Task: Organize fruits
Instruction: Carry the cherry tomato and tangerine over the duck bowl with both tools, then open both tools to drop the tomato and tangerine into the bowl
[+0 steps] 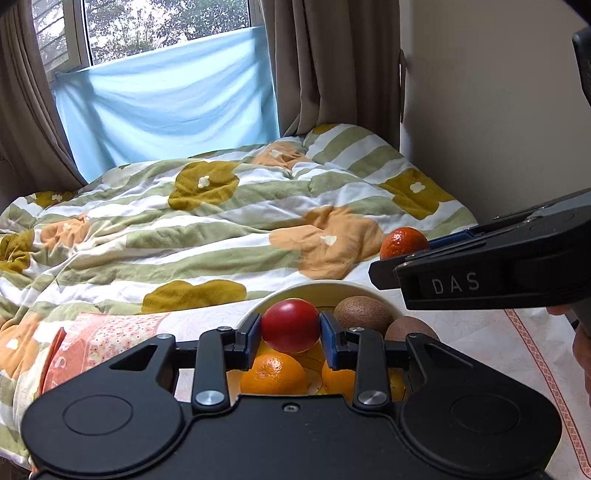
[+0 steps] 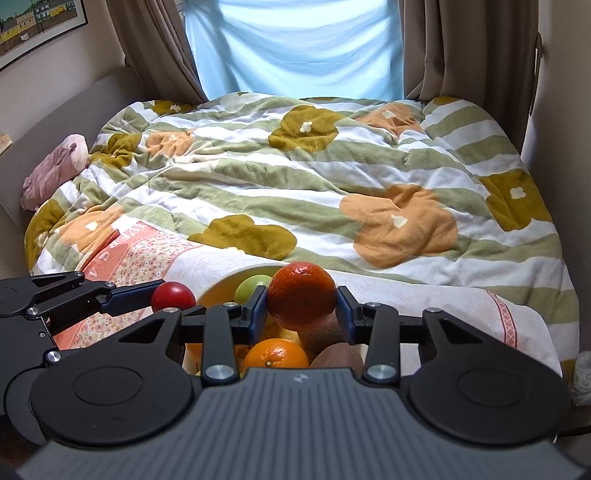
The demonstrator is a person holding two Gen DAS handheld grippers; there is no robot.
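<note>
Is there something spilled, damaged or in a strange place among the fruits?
Nothing stands out. The left gripper holds a red fruit and the right gripper a dark orange, both above the bowl; nothing looks spilled or damaged.

We read "DAS" in raised pale letters on the black side of the right tool point(image 1: 402, 254), where it reaches in from the right of the left wrist view. On the pink and orange printed cloth point(image 1: 110, 343) lying on the bed we make out a few large pale capitals along its border, among them what look like "R" and "S", but the word is folded and cut off. The framed picture point(image 2: 33, 26) on the wall shows no lettering we can read.
</note>
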